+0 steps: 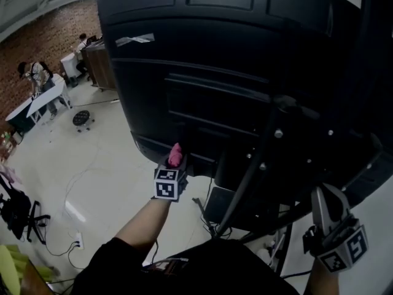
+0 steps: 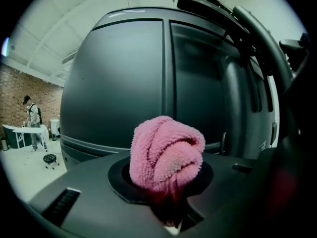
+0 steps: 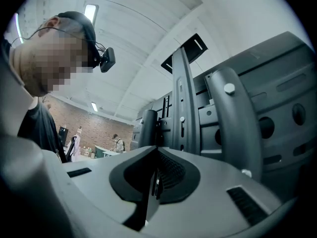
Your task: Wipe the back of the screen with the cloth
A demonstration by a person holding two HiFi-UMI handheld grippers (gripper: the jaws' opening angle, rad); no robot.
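Observation:
The big black back of the screen point(image 1: 209, 60) fills the upper head view and stands on a dark metal stand point(image 1: 264, 171). My left gripper point(image 1: 174, 162) is shut on a bunched pink cloth point(image 1: 175, 155), held close to the screen's lower left edge. In the left gripper view the pink cloth point(image 2: 166, 155) bulges out between the jaws, with the screen's back point(image 2: 129, 83) just beyond it. My right gripper point(image 1: 328, 208) is low at the right, near the stand, shut with nothing in it. The right gripper view shows the closed jaws and the stand's uprights point(image 3: 181, 113).
A pale floor point(image 1: 92, 171) lies below, with cables and a power strip point(image 1: 77, 241). A stool point(image 1: 81, 119), tables point(image 1: 43, 100) and people stand far off by a brick wall. A strip of tape point(image 1: 135, 39) sticks on the screen's back.

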